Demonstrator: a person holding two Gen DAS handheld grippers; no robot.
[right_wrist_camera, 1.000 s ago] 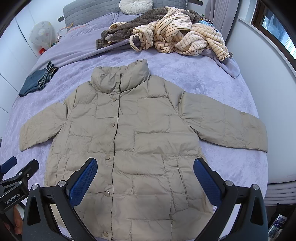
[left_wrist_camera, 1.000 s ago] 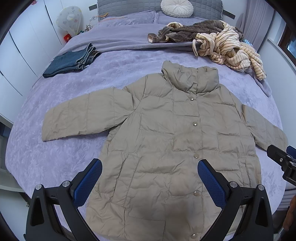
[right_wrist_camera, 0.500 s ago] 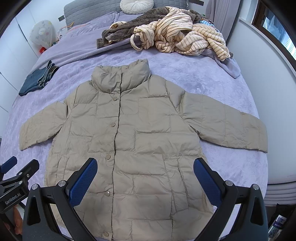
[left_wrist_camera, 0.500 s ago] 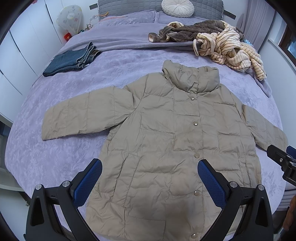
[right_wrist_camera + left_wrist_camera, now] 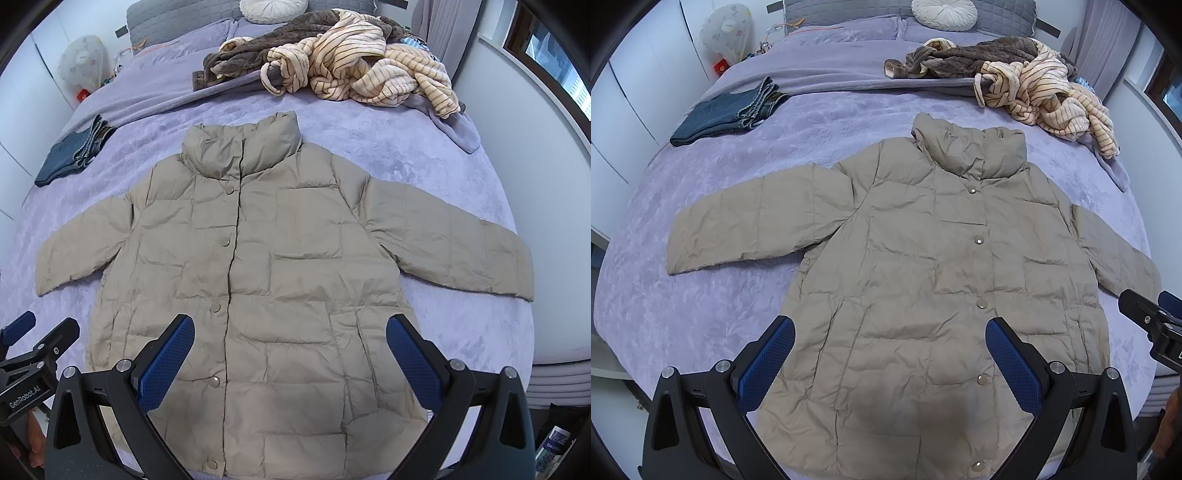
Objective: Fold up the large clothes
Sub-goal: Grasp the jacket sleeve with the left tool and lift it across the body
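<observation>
While both grippers' fingers [image 5: 768, 354] gape empty, the jacket [image 5: 923, 280] lies flat beneath them.

bed [image 5: 701, 302]: lavender cover, the landmark
folded jeans [image 5: 727, 112]: on bed, far left
striped garment [image 5: 1049, 99]: heaped on bed, far right
brown garment [image 5: 960, 59]: touching the striped one, headward
round cushion [image 5: 943, 14]: at bed's head

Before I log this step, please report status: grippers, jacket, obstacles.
Left gripper open, right gripper open, both empty. Jacket flat on bed, snapped shut, sleeves spread, unfolded. Nothing on it.
</observation>
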